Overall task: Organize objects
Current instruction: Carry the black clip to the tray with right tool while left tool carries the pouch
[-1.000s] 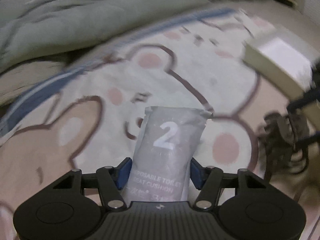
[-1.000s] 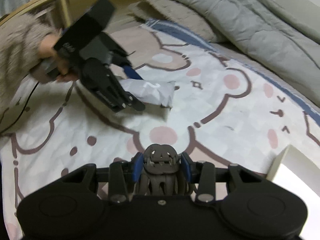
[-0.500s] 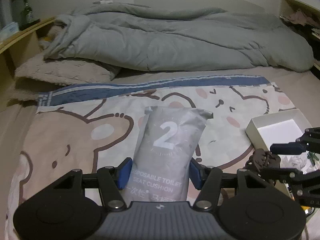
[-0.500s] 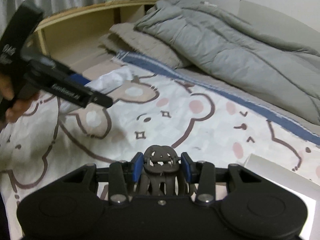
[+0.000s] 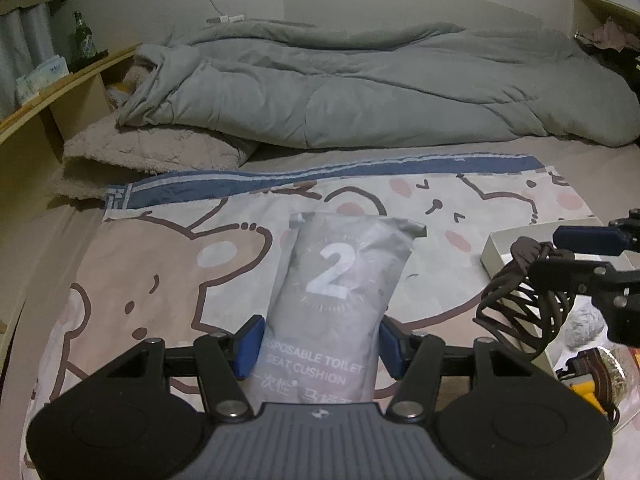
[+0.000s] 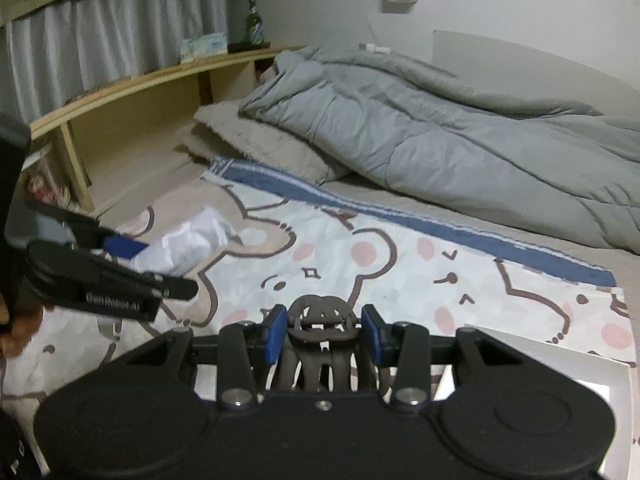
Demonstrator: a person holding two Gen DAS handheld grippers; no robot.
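1. Bedroom scene: a bed (image 5: 120, 264) spread with a bear-print sheet, a grey duvet (image 5: 380, 92) heaped at the far side, and a white box (image 5: 496, 248) at the right.
2. Neither carried item is in the box yet; both hang above the sheet, so placing is left, I judge.
3. Left claw (image 5: 320, 344) is clamped on a grey toilet-seat-cushion packet (image 5: 340, 280).
4. Right claw (image 6: 324, 332) is clamped on a dark hair clip (image 6: 320, 320), near the box.

Both tongs raised off the bear-print sheet (image 5: 160, 280), grey packet (image 5: 340, 300) and hair clip (image 6: 322, 320) lifted.
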